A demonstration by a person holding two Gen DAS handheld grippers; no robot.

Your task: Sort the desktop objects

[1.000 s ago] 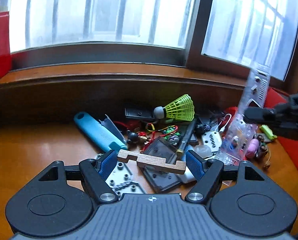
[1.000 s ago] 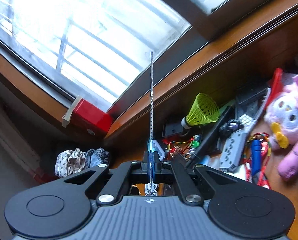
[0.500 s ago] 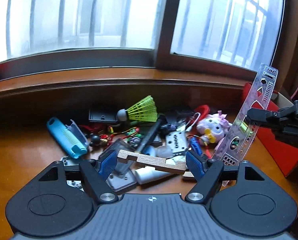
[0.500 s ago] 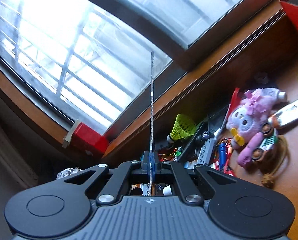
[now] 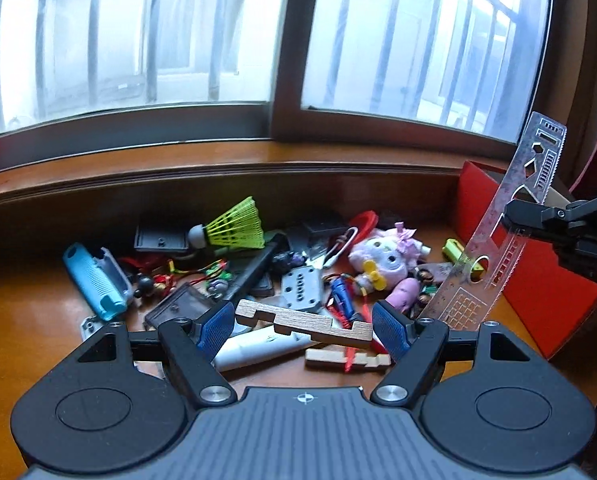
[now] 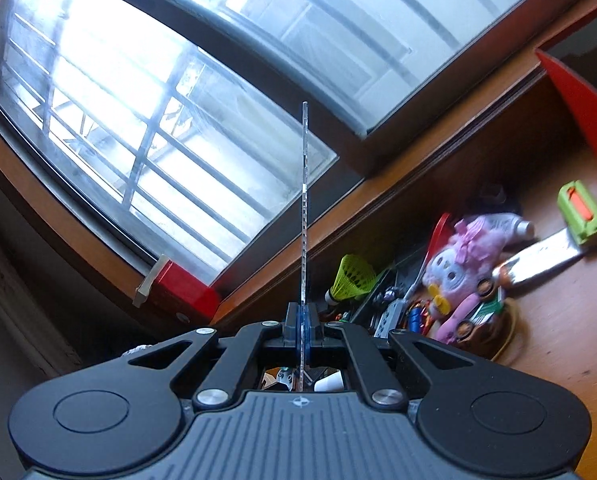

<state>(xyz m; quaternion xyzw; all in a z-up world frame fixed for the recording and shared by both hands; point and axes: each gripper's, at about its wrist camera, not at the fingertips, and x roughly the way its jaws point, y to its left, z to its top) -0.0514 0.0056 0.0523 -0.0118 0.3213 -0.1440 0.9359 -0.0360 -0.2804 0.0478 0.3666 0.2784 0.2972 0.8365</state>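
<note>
The left gripper (image 5: 303,326) clamps a notched pale wooden strip (image 5: 302,322) by its ends between its blue pads, lifted above the clutter, probably for carrying. The right gripper (image 6: 302,322) pinches a clear stencil ruler (image 5: 510,228) edgewise, its length rising beyond the fingertips beside the red box (image 5: 538,280), likely its destination.

Domestic room: wooden desk (image 5: 26,320) beneath barred window (image 5: 218,40), cluttered with plush toy (image 5: 386,256) and shuttlecock (image 5: 234,228) at frame centre

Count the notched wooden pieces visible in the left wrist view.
2: one notched wooden piece held between the left gripper fingers, another lying on the desk just beneath. The clutter may hide more.
</note>
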